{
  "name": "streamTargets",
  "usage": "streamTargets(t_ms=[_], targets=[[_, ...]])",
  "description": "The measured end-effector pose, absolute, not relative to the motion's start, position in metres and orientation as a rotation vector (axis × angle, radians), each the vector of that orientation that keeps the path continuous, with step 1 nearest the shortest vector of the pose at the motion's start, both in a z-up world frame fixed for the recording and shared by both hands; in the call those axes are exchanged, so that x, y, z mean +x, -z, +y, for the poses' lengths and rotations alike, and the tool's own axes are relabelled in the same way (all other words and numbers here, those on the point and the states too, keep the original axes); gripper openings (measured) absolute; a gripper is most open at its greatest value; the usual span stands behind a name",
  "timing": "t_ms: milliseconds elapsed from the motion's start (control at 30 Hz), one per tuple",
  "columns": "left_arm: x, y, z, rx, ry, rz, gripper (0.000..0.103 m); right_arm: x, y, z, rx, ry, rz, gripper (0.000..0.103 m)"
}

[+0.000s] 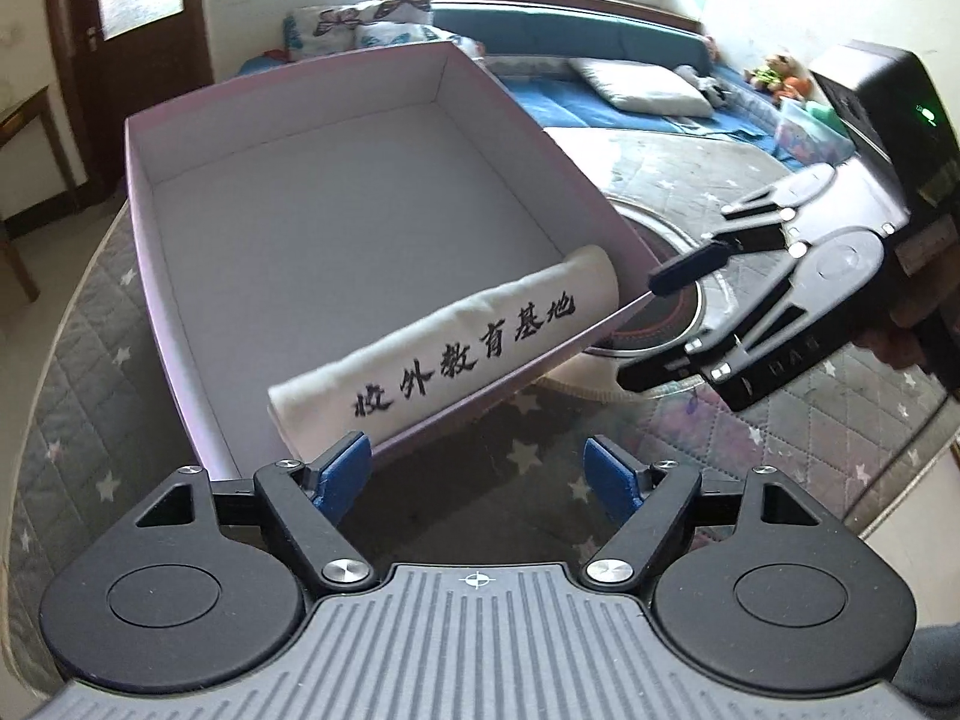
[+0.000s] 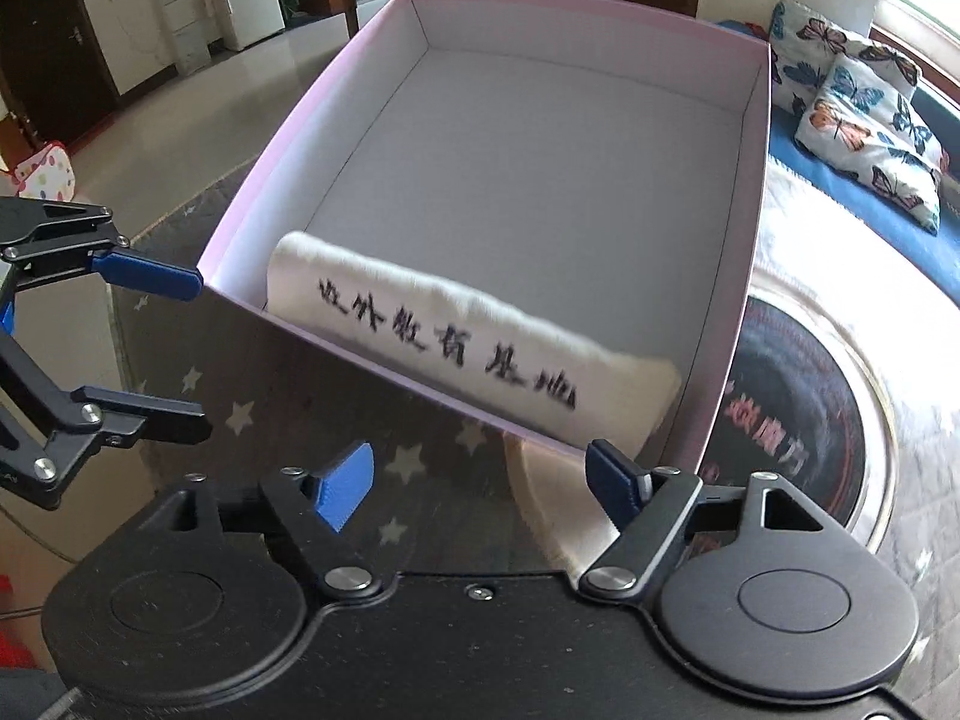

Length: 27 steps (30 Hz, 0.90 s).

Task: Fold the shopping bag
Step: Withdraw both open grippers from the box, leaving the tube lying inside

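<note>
The shopping bag (image 1: 444,354), white cloth with black characters, lies rolled up inside a shallow pink box (image 1: 336,222), against the box's near wall. My left gripper (image 1: 478,471) is open just outside that wall, nothing between its blue pads. My right gripper (image 1: 645,330) hovers open by the box's right corner. In the right wrist view the rolled bag (image 2: 456,348) lies along the near wall of the box (image 2: 540,180). My right gripper (image 2: 480,480) is open and empty in front of it. The left gripper (image 2: 189,351) is open at the box's left corner.
The box stands on a round table with a grey quilted star cover (image 1: 72,372) and a dark round inset disc (image 2: 798,420) to the right. Behind are a blue bench with butterfly cushions (image 2: 864,120) and a wooden door (image 1: 138,24).
</note>
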<state>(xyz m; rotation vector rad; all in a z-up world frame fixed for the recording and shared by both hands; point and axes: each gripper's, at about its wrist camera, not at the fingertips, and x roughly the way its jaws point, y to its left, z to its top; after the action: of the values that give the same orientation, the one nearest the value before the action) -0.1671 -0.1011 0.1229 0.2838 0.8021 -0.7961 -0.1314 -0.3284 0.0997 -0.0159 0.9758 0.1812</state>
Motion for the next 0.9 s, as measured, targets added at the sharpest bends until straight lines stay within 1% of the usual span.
streamTargets(t_ms=[100, 200, 267, 567, 900], targets=[[-0.169, -0.119, -0.102, 0.240, 0.775, 0.803, 0.080, -0.137, -0.093, -0.326, 0.002, -0.173, 0.993, 0.086], [-0.171, -0.113, -0.107, 0.243, 0.728, 0.791, 0.080, -0.137, -0.087, -0.323, 0.007, -0.158, 1.006, 0.091], [-0.169, -0.109, -0.110, 0.245, 0.700, 0.798, 0.081, -0.139, -0.084, -0.321, 0.002, -0.141, 1.006, 0.100], [-0.163, -0.086, -0.117, 0.253, 0.586, 0.830, 0.081, -0.140, -0.073, -0.316, -0.004, -0.108, 1.021, 0.102], [-0.164, -0.080, -0.122, 0.262, 0.535, 0.819, 0.081, -0.138, -0.063, -0.308, -0.011, -0.098, 1.040, 0.103]])
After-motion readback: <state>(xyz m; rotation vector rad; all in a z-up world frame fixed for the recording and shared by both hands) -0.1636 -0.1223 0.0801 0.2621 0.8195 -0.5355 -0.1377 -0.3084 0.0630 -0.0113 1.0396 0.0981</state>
